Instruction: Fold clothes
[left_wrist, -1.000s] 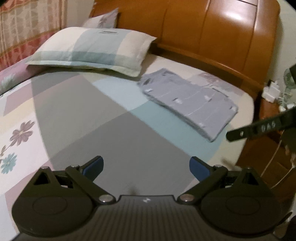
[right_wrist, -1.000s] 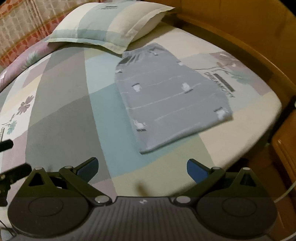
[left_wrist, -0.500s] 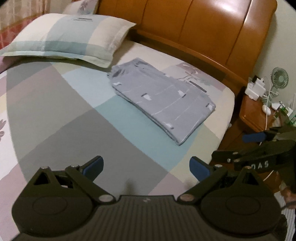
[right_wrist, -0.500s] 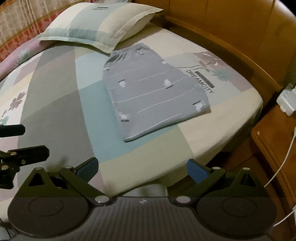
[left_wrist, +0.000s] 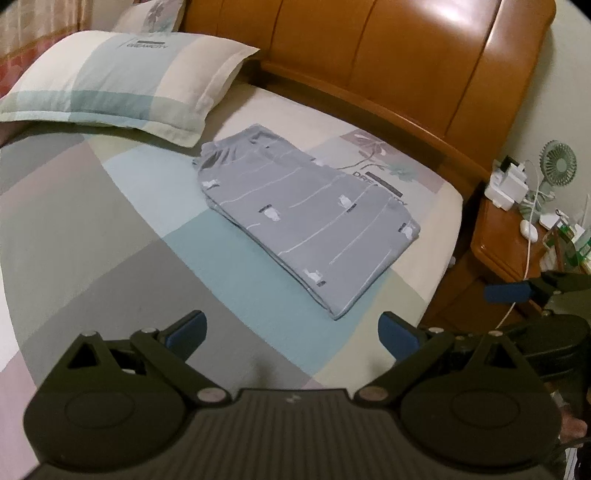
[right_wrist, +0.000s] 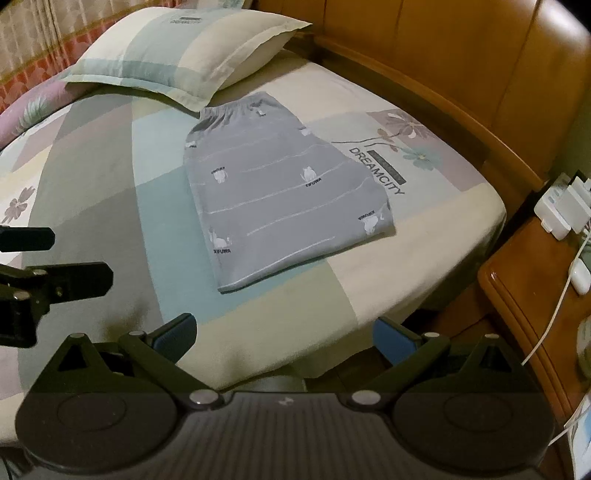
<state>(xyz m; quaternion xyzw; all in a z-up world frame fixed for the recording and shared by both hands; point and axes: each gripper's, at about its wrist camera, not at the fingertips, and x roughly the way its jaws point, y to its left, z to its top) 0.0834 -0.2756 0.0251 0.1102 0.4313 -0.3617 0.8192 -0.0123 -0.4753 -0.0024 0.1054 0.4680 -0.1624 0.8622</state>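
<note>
Both views pulled back over the last second, so the bed corner now shows with the folded grey pyjama bottoms flat by the pillow, looks done; nightstand crowds the right, open sheet left; left gripper and right gripper both spread, empty.

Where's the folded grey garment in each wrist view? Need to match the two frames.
Left wrist: folded grey garment sits centre, slightly right, lying diagonally on the bedsheet, beyond the open left tool.
Right wrist: folded grey garment sits centre, ahead of the open right tool.
Shared landmark: the DREAMCITY print on the sheet, along the garment's edge nearest the headboard; the pillow lies up-left in both.
</note>
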